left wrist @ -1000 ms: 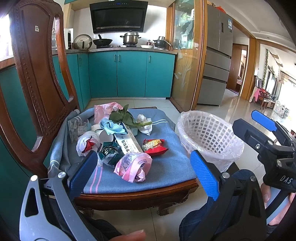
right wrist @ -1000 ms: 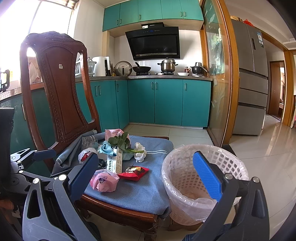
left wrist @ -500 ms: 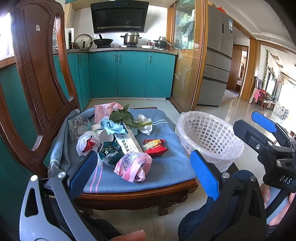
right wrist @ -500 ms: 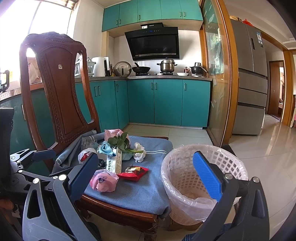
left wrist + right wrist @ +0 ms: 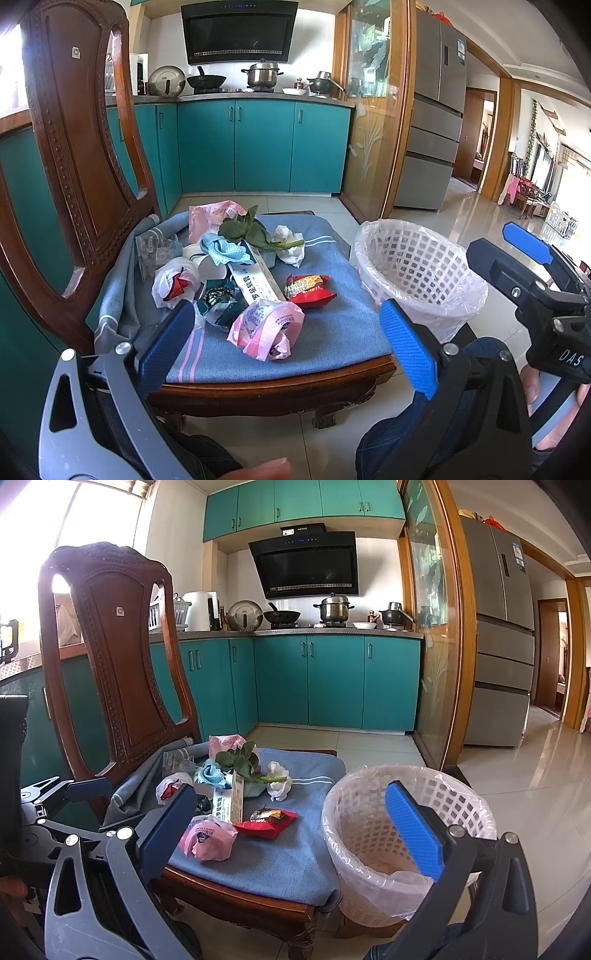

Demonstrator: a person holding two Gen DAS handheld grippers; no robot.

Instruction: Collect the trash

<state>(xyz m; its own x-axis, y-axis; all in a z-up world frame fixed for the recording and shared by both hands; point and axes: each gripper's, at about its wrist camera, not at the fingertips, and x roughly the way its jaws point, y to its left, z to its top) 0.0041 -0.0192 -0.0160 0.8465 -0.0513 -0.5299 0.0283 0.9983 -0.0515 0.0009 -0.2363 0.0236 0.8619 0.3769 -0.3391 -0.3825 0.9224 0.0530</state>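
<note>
Trash lies on a blue cloth covering a wooden chair seat: a pink plastic bag at the front, a red snack wrapper, a long white box, green leaves, crumpled white tissue and a white bag. A white lattice bin with a clear liner stands right of the seat. My left gripper hangs open before the seat's front edge. My right gripper is open too, nearer the bin, holding nothing.
The carved chair back rises at the left. Teal kitchen cabinets and a fridge stand behind across a tiled floor. A person's knees in jeans show below the grippers.
</note>
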